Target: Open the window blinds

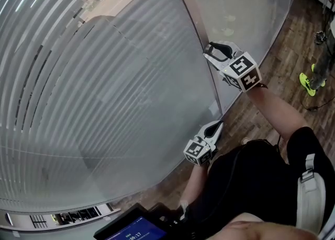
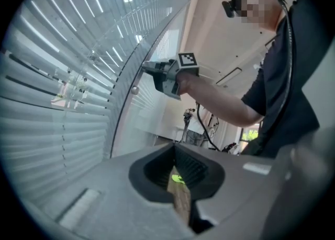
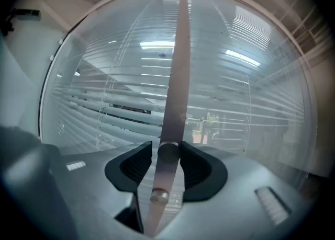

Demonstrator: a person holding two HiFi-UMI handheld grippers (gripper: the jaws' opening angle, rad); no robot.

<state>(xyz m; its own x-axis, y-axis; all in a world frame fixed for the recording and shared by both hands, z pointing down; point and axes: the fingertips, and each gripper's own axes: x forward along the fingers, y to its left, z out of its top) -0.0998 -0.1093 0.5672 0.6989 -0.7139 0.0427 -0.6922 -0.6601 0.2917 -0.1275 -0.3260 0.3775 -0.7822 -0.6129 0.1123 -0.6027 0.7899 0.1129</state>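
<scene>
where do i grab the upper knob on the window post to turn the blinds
Grip the upper knob by its round rim, one pad on each side, coming straight at the post face-on. It is a short cylinder standing out from the narrow upright post, so side pads can probably twist it. The right gripper brackets it that way.

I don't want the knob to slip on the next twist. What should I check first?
1. Right gripper on the knob: ok, the knob sits between its jaws.
2. Pads pressing the knob: not ok, a sliver of gap shows on one side.
3. Correct knob chosen: cannot tell, a second knob sits lower on the frame strip.
4. Left gripper free: ok, shut, nothing in it.
5. Slats open: not ok, only partly tilted.
</scene>
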